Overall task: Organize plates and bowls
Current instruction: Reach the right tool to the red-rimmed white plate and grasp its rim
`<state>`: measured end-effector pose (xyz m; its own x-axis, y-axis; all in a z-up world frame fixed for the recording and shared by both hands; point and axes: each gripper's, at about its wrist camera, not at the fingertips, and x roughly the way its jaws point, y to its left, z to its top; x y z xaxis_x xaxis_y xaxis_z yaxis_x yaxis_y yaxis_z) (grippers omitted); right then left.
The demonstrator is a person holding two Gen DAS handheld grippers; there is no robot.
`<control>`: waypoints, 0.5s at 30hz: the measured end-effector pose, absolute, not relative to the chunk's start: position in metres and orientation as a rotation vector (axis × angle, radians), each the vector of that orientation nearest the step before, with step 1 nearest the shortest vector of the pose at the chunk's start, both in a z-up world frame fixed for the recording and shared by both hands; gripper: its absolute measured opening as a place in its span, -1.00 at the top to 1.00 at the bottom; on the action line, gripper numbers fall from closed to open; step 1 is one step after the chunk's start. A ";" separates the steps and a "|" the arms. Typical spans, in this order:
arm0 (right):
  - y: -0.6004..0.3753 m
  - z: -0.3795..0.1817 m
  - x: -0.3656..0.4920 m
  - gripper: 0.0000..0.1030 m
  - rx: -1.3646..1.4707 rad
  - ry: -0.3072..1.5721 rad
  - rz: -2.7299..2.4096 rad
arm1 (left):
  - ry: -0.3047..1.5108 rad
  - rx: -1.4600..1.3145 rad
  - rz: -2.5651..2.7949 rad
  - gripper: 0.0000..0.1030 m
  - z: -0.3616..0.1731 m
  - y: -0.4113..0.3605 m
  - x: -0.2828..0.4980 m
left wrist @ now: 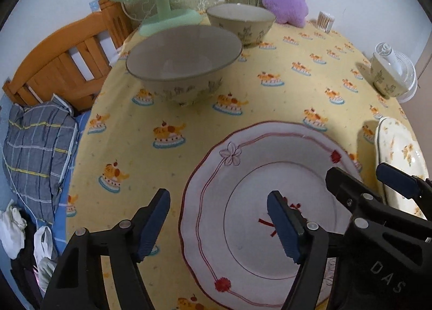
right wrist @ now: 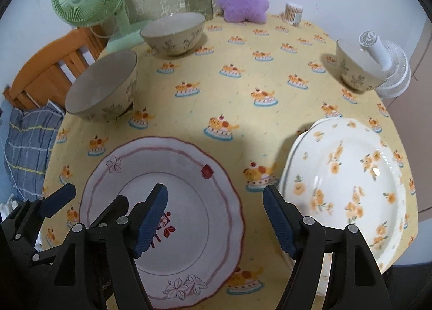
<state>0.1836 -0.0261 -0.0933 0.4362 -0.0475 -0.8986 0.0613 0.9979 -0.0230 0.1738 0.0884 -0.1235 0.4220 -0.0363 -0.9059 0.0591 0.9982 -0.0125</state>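
Both grippers are held open and empty above the near edge of the table (right wrist: 243, 99). The left gripper (left wrist: 218, 225) straddles the red-trimmed plate's (left wrist: 259, 164) left rim; the right gripper (right wrist: 214, 219) hangs between that plate and the orange-flowered plate (right wrist: 351, 175). One rim should be pinched squarely before lifting.

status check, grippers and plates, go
Left gripper and right gripper both open, empty. Red-rimmed plate and flowered plate flat on table, untouched. Nothing in the way.
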 end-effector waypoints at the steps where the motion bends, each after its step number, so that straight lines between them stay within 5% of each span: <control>1: -0.025 -0.098 0.185 -0.48 0.015 1.128 -0.066 | 1.140 0.021 -0.059 -0.37 -0.126 0.089 0.174; 15: -0.019 -0.126 0.202 -0.47 0.016 1.200 -0.045 | 1.179 0.012 -0.068 -0.34 -0.139 0.088 0.178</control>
<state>0.2018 -0.0191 -0.1264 0.3611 -0.0267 -0.9321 0.0437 0.9990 -0.0117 0.1779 0.0879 -0.1393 0.3796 -0.0468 -0.9239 0.0599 0.9979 -0.0260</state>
